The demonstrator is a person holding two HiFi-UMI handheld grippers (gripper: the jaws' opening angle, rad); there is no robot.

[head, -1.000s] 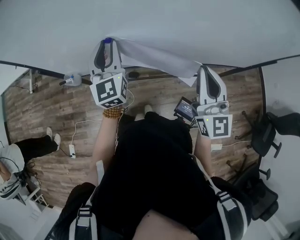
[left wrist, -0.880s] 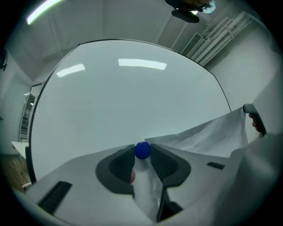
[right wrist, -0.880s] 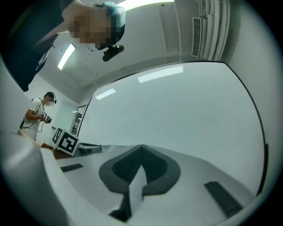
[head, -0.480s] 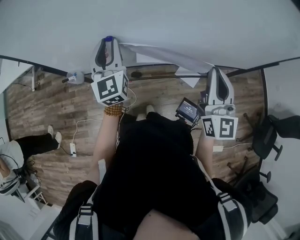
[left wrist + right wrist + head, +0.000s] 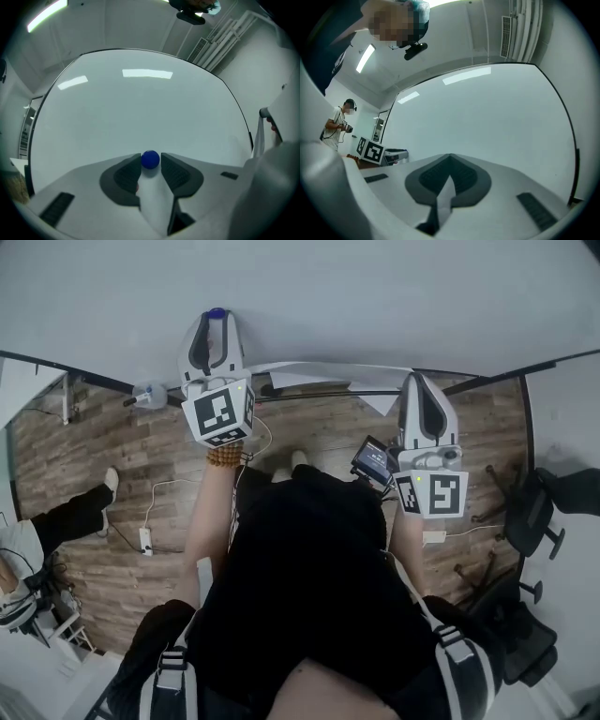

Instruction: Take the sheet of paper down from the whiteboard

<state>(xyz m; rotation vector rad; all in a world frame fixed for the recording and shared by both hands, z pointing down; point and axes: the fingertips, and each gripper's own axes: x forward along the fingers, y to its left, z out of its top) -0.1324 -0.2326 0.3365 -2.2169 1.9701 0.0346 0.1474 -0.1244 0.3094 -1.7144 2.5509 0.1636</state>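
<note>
While your right tool (image 5: 450, 159) is clamped shut on an edge of the sheet of paper (image 5: 444, 196), nearest your body, the sheet runs from it across to your left tool (image 5: 151, 165), bowed away from the board over most of its span. Left tool: the jaws stand apart and have just been opening. The blue magnet (image 5: 150, 159) sits at their tips, close to both pads, and the sheet's end lies in the gap behind it. No firm squeeze on the magnet is evident. Beyond, the whiteboard (image 5: 140, 108) is bare and glossy. Assessment: the sheet appears to be pinned by this one magnet only, so the step in hand is freeing it. Recommended: centre the magnet between the pads, close squarely on it, and draw it straight off the board rather than sliding it, which could crease or tear the paper. Hold the right grip firm and level so the sheet does not drop when the magnet lets go.
</note>
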